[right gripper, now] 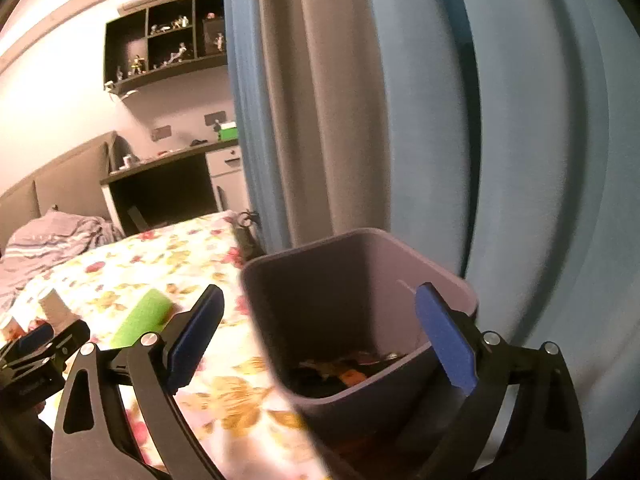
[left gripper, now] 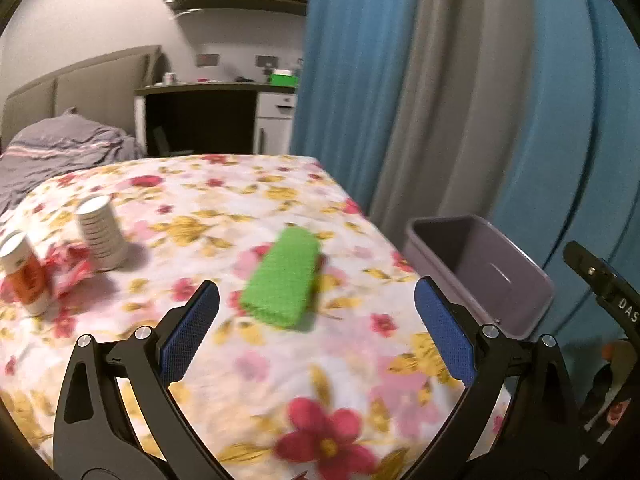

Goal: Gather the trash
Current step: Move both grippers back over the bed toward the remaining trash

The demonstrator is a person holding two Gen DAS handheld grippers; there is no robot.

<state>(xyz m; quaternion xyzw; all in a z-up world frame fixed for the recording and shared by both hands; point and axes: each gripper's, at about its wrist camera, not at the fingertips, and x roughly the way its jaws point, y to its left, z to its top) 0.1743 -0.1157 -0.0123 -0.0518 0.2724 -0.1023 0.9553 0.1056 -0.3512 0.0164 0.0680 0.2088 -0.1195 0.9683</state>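
Flowered bedsheet (left gripper: 256,208) covers the bed, with a rumpled grey blanket (left gripper: 60,148) at its head and blue-and-grey curtains (left gripper: 440,92) alongside. Left gripper (left gripper: 316,308) hangs wide and empty over a green sponge (left gripper: 284,278); a paper cup (left gripper: 102,234) and bottle (left gripper: 26,274) stand nearby. Right gripper (right gripper: 320,316) spreads wide, empty, above the purple bin (right gripper: 360,264) holding trash (right gripper: 340,372).

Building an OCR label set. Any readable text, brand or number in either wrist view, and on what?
"DAS": white letters on the black body of the right claw, cut off by the frame edge.
White and orange bottle: label blurred, unreadable.
White ribbed cup: dark lines only, no legible text.
Left claw body: faint marking, unreadable.
Bin: none.
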